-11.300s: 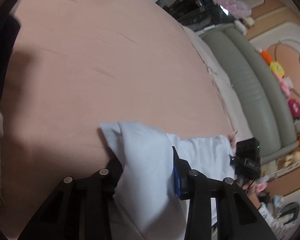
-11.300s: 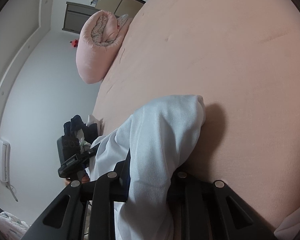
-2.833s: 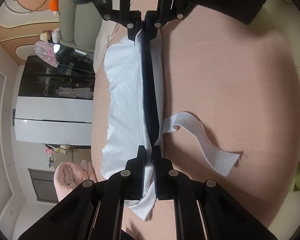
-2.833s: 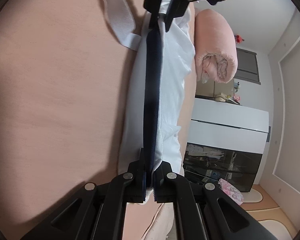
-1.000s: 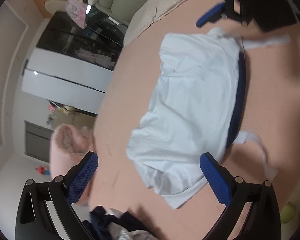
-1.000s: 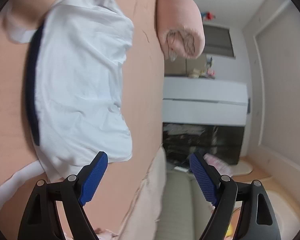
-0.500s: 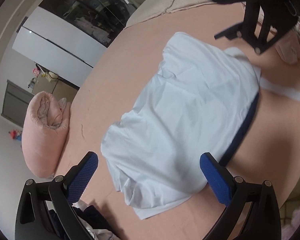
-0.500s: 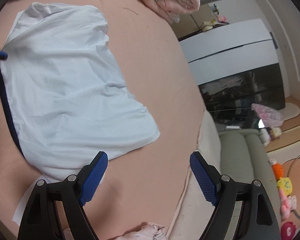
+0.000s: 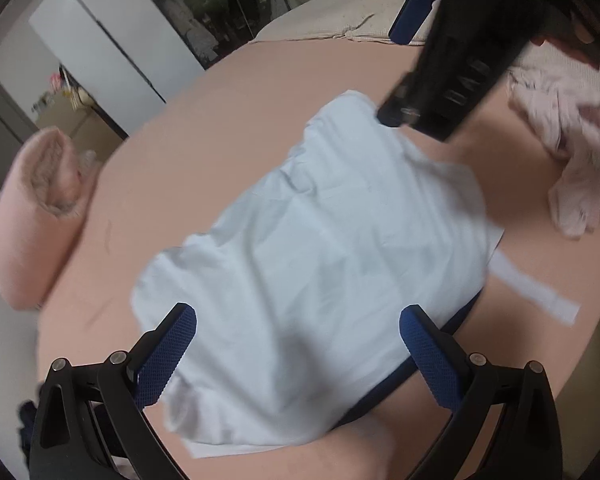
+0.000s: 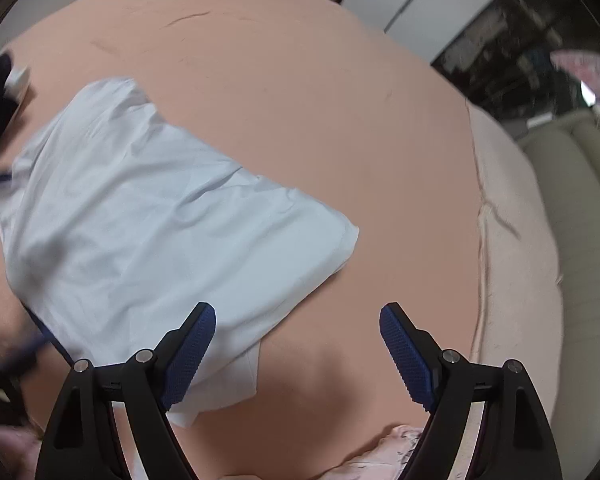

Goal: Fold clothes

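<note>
From the left wrist, the left gripper [image 9: 298, 354] hangs with fingers spread wide, empty, over the white garment [image 9: 320, 264] lying flat on the pink bed [image 9: 220, 128], while from the right wrist the right gripper [image 10: 297, 354] likewise gapes empty above the garment's near edge [image 10: 148, 248].

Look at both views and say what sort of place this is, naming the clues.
Most likely a home bedroom: a pink bed sheet with a shirt on it, a rolled duvet, and a white wardrobe.
</note>
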`<action>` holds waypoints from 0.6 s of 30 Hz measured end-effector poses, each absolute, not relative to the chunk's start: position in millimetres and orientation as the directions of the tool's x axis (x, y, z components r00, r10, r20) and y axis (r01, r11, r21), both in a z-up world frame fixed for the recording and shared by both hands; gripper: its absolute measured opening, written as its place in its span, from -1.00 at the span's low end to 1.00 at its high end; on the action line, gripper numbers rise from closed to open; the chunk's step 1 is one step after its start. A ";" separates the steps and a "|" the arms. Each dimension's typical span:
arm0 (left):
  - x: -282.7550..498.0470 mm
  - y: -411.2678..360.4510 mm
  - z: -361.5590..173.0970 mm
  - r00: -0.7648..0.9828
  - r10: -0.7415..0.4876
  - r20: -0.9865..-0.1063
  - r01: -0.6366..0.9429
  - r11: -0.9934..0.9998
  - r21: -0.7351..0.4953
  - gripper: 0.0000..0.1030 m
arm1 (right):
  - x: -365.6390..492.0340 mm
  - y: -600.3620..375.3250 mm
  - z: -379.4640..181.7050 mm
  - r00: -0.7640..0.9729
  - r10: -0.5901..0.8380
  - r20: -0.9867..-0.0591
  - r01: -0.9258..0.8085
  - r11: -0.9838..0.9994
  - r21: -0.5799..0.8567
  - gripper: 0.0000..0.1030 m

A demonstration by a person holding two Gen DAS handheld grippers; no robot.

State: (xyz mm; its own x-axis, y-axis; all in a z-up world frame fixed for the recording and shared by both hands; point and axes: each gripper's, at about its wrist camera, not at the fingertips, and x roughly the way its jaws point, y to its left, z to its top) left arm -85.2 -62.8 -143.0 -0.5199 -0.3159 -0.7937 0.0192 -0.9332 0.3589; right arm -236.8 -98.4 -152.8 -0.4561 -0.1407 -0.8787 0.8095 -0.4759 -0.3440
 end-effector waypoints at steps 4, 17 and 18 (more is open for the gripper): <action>-94.9 -56.3 -143.4 -0.511 -0.273 -0.815 0.045 -0.955 0.291 1.00 | -264.5 -95.5 -148.6 -0.361 -0.154 -0.920 0.785 -0.582 -0.210 0.63; -125.0 -55.1 -149.3 -0.481 -0.127 -0.867 0.124 -0.989 0.076 1.00 | -327.2 -50.9 -197.5 0.041 -0.443 -0.896 0.504 -0.765 0.401 0.63; -126.0 -51.5 -151.2 -0.480 -0.122 -0.869 0.121 -0.990 0.072 1.00 | -329.8 -45.1 -201.8 0.052 -0.458 -0.887 0.478 -0.769 0.425 0.63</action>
